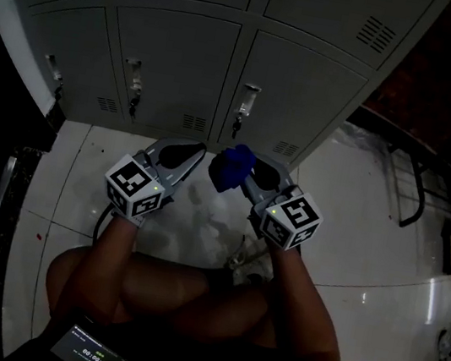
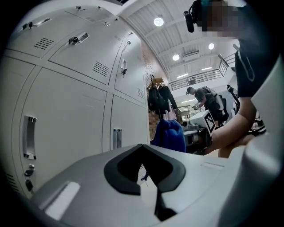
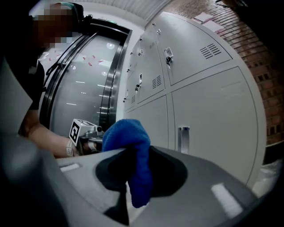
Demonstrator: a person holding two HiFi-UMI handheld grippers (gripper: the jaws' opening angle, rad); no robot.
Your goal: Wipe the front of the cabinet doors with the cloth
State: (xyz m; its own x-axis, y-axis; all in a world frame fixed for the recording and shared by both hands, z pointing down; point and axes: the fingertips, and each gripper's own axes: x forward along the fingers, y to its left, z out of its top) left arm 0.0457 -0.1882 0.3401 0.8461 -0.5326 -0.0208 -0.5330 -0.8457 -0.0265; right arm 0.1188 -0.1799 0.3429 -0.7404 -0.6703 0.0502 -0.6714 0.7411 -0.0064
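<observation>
Two grippers, side by side, held low before the grey cabinet doors (image 1: pixel 176 64). Left gripper (image 1: pixel 185 153): the jaws are closed tip to tip, as its own view shows (image 2: pixel 142 147), with nothing gripped. Only a bare hollow lies between the dark pads (image 2: pixel 171 170), where a wisp of blue thread shows. Right gripper (image 1: pixel 251 168): jaws clamped on the blue cloth (image 1: pixel 229 167). In the right gripper view the cloth (image 3: pixel 131 137) is bunched above the jaws (image 3: pixel 138 153), and one fold hangs down through the gap between them. The cloth sits at the right gripper's tip, between the two grippers, over the glossy white floor (image 1: pixel 358 206). It is near the lower doors (image 3: pixel 213 119), with contact not evident. A door handle (image 3: pixel 183 138) is just beyond the cloth.
</observation>
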